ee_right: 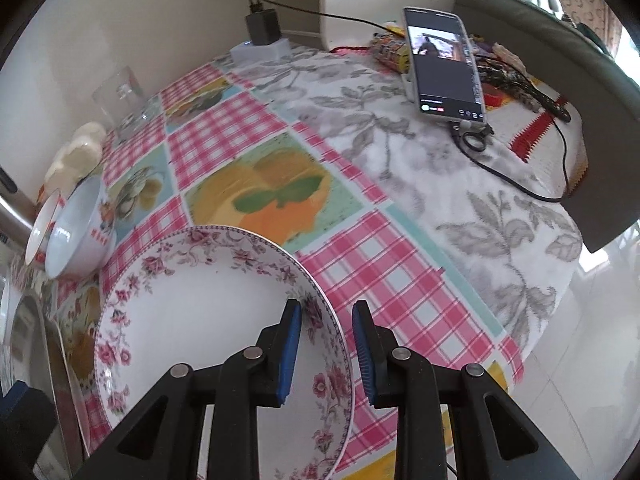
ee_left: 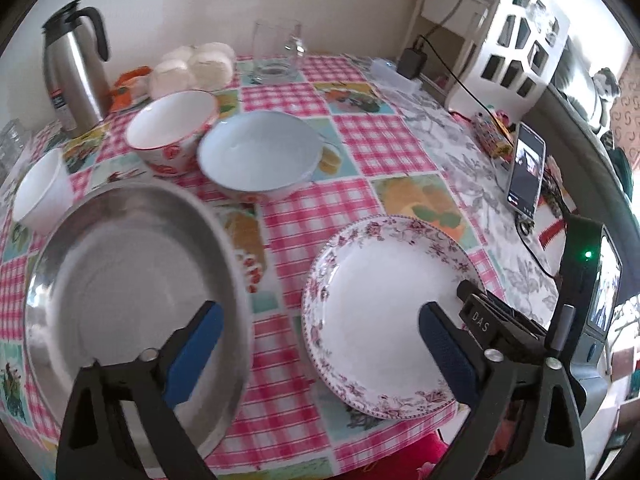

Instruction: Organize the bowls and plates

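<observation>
1. My right gripper [ee_right: 326, 344] straddled the near rim of the floral plate [ee_right: 208, 320], one blue pad inside the rim and one outside. I saw a gap on each side of the rim, so I judged the jaws narrowed around it but not yet pinching; nothing was grasped.
2. That plate sat flat on the checked tablecloth [ee_right: 224, 128], close to the table's near edge, which is why I could come at its rim from the outside.
3. My left gripper [ee_left: 320, 328] stood wide and released, holding nothing. Its left finger hung over the steel pan [ee_left: 132, 280], its right over the floral plate, with bare cloth between the two pieces.
4. Beyond my left jaws stood the pale blue bowl [ee_left: 260, 156], with the red-flowered bowl [ee_left: 172, 128] touching or nearly touching it, and a small white bowl [ee_left: 40, 196] far off to the left.
5. I judged the plate was the piece to move first, the bowls waiting ungathered.
</observation>
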`<state>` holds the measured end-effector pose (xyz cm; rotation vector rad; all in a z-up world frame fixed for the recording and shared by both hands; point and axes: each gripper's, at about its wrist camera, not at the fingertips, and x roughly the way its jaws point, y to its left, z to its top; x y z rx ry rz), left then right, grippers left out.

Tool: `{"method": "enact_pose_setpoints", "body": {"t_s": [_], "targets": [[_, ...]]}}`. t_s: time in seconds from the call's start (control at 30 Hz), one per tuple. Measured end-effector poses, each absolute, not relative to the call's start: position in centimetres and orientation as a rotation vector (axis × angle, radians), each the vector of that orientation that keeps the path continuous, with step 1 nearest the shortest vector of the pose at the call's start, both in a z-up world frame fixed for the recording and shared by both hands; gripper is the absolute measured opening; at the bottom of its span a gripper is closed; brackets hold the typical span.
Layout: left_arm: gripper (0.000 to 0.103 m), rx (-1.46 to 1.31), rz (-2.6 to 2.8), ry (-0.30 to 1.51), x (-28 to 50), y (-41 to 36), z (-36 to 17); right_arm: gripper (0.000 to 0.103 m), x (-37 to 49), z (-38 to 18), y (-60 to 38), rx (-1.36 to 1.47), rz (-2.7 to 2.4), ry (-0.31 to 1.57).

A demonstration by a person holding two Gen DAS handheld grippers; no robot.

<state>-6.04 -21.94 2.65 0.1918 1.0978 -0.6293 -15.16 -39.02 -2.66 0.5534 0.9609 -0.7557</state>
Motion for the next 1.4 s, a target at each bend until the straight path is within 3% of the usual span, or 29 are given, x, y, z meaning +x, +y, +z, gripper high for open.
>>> {"method": "enact_pose_setpoints", "body": {"t_s": [0.3,0.43,0.8,1.07,1.23,1.4], "targets": [[0.059,0.218,-0.617,1.239,-5.4,-24.5,-0.4,0.032,-16.0,-2.8,-41.1,0.603,-0.802,0.919],[0.049,0.225,-0.61,1.284,-5.4,-25.2,-1.5,0.033,-16.1,-2.8,-41.5,0.613,-0.801,0.909],[0.045,0.244,-0.642,1.312,-5.7,-26.7,-3.0,0.035,-16.2,-3.3,-41.6,0.661,-0.767,0.898],[0.035,0.166,-0.658,1.325,-5.1,-25.8,-3.6,0.036,-16.4,-3.3,-41.6,0.666,-0.755,0.894],[0.023,0.135,-0.66,1.321,-4.8,-25.2,-3.6,0.035,-16.5,-3.3,-41.3,0.66,-0.754,0.89],[0.022,0.094,-0.669,1.325,-4.6,-24.6,-3.6,0.031,-16.9,-3.3,-41.4,0.688,-0.747,0.869]]}}
